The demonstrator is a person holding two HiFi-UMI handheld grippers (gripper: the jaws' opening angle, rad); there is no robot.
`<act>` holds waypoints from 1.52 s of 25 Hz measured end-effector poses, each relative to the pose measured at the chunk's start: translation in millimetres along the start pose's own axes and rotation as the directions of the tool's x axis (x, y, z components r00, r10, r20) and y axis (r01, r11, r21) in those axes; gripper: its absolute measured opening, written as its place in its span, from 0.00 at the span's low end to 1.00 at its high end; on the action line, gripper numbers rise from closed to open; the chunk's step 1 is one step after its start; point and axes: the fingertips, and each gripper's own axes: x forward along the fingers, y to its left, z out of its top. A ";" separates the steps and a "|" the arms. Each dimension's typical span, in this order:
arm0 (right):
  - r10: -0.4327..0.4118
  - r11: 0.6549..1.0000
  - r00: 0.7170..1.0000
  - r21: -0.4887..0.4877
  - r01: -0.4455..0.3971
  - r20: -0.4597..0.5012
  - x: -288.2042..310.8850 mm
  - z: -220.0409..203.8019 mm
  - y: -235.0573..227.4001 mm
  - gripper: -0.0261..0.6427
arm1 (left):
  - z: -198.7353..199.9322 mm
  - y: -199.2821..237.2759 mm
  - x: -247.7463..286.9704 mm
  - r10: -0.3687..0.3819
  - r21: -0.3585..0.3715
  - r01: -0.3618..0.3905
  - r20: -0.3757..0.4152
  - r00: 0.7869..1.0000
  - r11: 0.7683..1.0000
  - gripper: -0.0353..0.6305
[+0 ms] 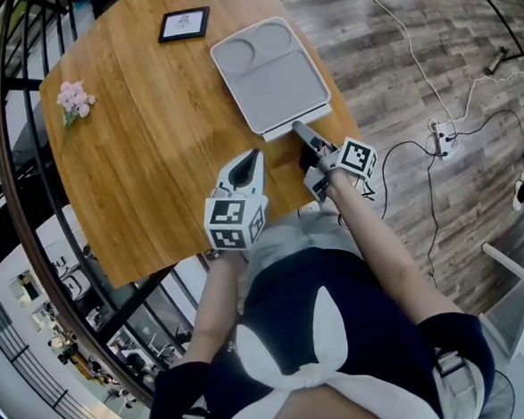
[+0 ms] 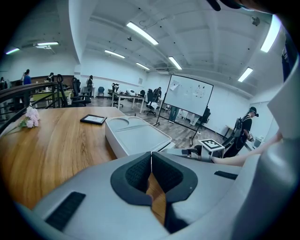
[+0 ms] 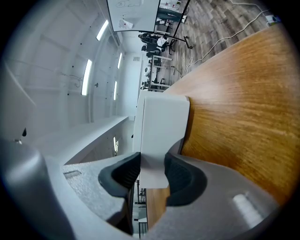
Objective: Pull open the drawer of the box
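Observation:
The flat grey box (image 1: 270,69) lies on the round wooden table (image 1: 151,158), its top moulded with a round and a square recess. Its drawer (image 1: 302,119) shows as a pale strip at the near edge. My right gripper (image 1: 301,131) reaches to that strip; in the right gripper view its pads (image 3: 125,172) clamp the drawer's pale front tab (image 3: 161,126) from both sides. My left gripper (image 1: 251,157) hovers over bare wood just left of the drawer, shut with nothing between its pads (image 2: 136,171). The box (image 2: 136,138) lies ahead of it.
A small black picture frame (image 1: 184,24) lies at the table's far edge and a pink flower sprig (image 1: 75,98) at its left. A dark railing (image 1: 10,132) curves round the table's left side. Cables and a power strip (image 1: 440,138) lie on the floor at the right.

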 end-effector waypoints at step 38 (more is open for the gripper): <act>-0.003 1.000 1.000 0.007 0.003 -0.012 -24.1 -11.5 0.6 0.28 | -11.2 -15.0 -18.8 0.011 -0.006 -0.011 0.010 1.000 1.000 0.09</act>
